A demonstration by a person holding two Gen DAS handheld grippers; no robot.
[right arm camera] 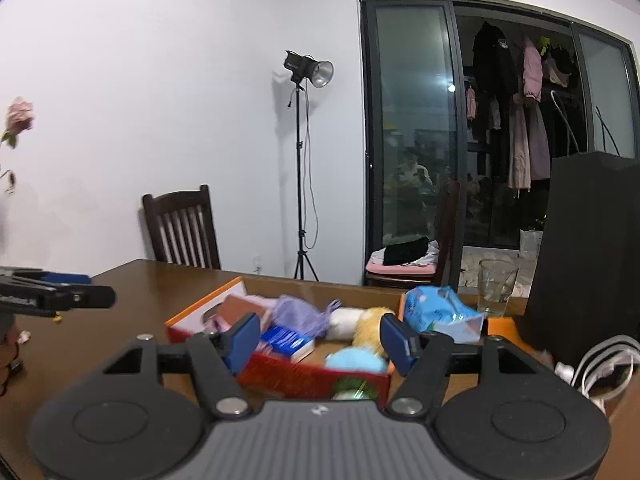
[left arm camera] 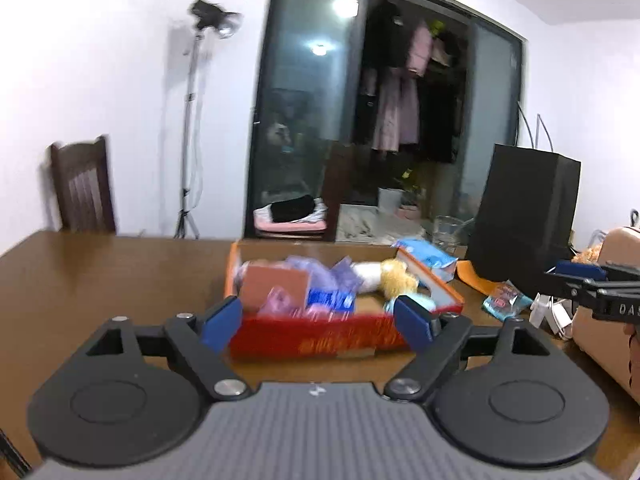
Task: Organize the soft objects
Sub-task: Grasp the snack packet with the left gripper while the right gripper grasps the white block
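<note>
A red and orange cardboard box [left arm camera: 316, 338] stands on the brown table [left arm camera: 100, 276]. It holds a yellow plush toy [left arm camera: 396, 278], a purple soft bag [left arm camera: 324, 276], a blue packet [left arm camera: 330, 300] and a brown pad [left arm camera: 274, 284]. My left gripper [left arm camera: 318, 320] is open and empty, just in front of the box. My right gripper [right arm camera: 320, 342] is open and empty, above the near side of the same box [right arm camera: 320, 380]. There I see the yellow plush [right arm camera: 370, 328], the purple bag [right arm camera: 296, 314] and a light blue soft ball [right arm camera: 354, 360].
A blue tissue pack [right arm camera: 440, 314] lies right of the box, beside a glass [right arm camera: 496, 286] and a tall black paper bag [right arm camera: 588, 256]. A small snack packet [left arm camera: 504, 300] and white cables [right arm camera: 604, 368] lie at the right. A wooden chair [right arm camera: 182, 228] stands behind the table.
</note>
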